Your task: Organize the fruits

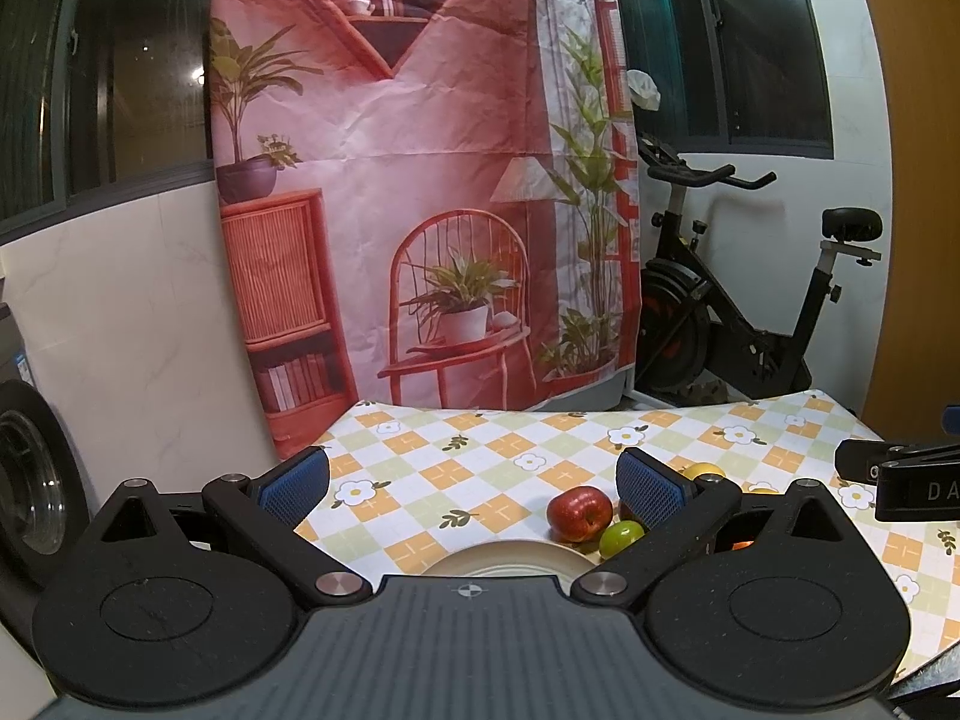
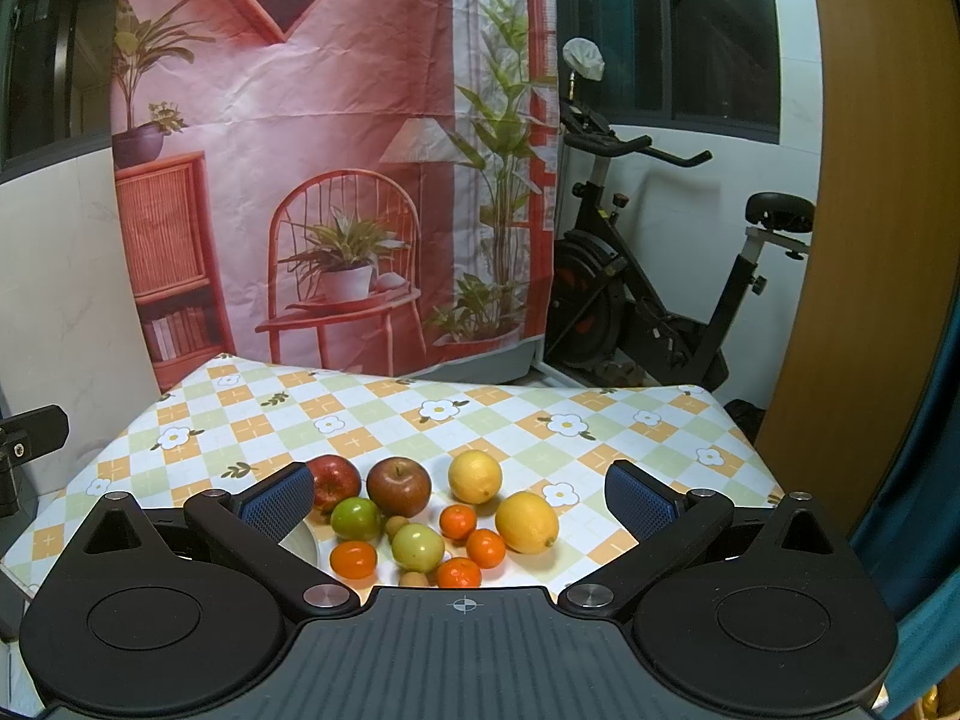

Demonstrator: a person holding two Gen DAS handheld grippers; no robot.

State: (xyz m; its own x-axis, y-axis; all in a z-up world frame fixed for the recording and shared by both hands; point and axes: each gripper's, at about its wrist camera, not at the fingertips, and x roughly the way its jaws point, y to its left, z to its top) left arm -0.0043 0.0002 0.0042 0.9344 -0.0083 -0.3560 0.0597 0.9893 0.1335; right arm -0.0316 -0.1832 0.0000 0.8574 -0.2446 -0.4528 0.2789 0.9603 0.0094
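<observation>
- Right now the left gripper [image 1: 474,483] hovers over the near part of the bench [image 1: 480,450], which wears a checked cloth of orange, green and white squares with daisies; its blue-padded jaws are spread wide and grasp nothing
- Just below those jaws a round cream plate [image 1: 504,558] shows at the gripper body's edge, with a shiny red apple [image 1: 579,513] and a small green fruit [image 1: 621,537] just beyond its rim, on the right
- Likewise the right gripper [image 2: 459,495] has its jaws released and empty, framing the fruit heap on the cloth
- Between them lie a darker red apple [image 2: 399,486], two yellow lemons [image 2: 527,522], two green fruits [image 2: 418,546] and four small orange tangerines [image 2: 354,559], close together, several touching
- Behind the bench hangs a pink printed backdrop cloth [image 2: 336,150], with a black exercise bike [image 2: 648,300] to its right
</observation>
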